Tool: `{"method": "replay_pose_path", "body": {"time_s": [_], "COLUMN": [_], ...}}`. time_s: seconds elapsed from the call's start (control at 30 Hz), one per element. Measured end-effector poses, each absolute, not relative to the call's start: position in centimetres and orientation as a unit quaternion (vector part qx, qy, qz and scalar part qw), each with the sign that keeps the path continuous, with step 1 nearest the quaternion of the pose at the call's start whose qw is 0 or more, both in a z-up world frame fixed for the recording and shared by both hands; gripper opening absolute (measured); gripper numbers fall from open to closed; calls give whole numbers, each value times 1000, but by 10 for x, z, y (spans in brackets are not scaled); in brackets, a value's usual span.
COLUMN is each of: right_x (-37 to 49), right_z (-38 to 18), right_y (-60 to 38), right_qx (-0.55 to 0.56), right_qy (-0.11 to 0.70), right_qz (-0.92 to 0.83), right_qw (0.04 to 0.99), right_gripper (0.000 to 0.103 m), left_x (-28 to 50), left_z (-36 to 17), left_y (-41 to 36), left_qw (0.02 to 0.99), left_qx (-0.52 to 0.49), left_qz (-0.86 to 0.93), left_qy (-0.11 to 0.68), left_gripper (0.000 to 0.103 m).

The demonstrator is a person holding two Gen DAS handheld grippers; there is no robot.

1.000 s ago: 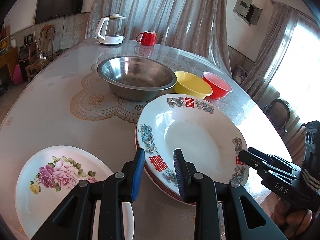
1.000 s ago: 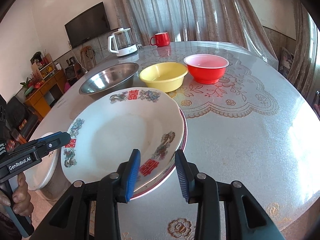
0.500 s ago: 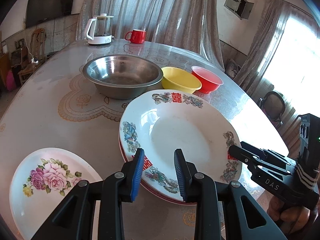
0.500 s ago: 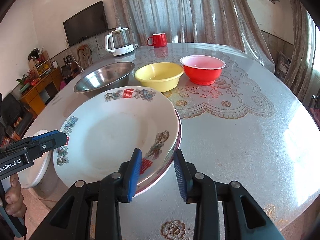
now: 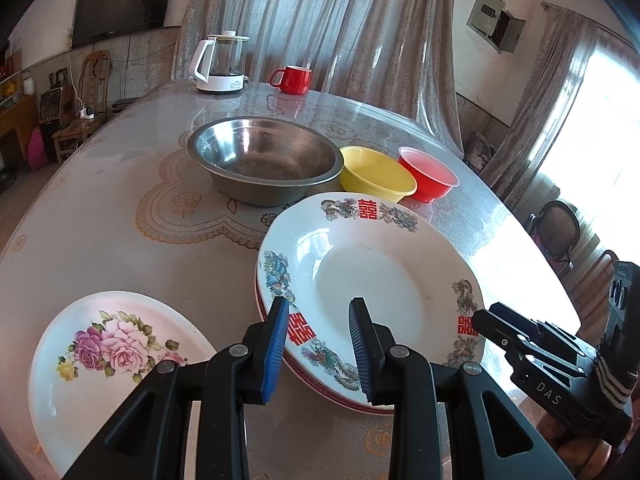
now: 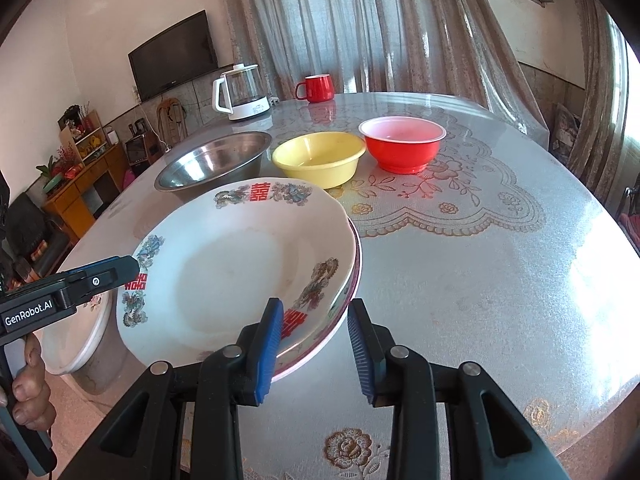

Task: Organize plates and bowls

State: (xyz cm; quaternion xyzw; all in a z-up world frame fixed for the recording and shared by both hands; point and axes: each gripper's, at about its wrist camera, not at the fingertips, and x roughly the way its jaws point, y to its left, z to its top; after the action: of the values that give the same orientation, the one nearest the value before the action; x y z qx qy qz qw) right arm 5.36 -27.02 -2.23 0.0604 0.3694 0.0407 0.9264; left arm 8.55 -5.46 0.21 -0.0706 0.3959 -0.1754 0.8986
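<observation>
Left wrist view: left gripper (image 5: 318, 346), jaws apart and empty, hovers over the near rim of a white dragon-pattern plate (image 5: 372, 280) stacked on a red-rimmed plate (image 5: 320, 386) at the bench (image 5: 100, 208) edge. A rose-pattern plate (image 5: 112, 356) lies fully visible beside it; steel bowl (image 5: 266, 158), yellow bowl (image 5: 376, 174) and red bowl (image 5: 428, 174) stand behind. Right wrist view: right gripper (image 6: 316, 346), jaws likewise apart and empty; here the rose-pattern plate is mostly hidden.
</observation>
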Motion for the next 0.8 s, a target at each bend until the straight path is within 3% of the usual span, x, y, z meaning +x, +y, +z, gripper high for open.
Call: {"method": "replay_pose_path", "body": {"time_s": [0.8], "right_x": [43], "right_z": [-5], "right_y": [-251], "right_qx": [60], "right_qy": [343], "right_qz": [56], "right_qw": [936], "right_gripper": [33], "left_x": [66], "left_z": [9], "left_y": [25], "left_qw": [916], "left_qx": [-124], "left_qz": [-102], "left_qy": [368], "left_gripper": [31]}}
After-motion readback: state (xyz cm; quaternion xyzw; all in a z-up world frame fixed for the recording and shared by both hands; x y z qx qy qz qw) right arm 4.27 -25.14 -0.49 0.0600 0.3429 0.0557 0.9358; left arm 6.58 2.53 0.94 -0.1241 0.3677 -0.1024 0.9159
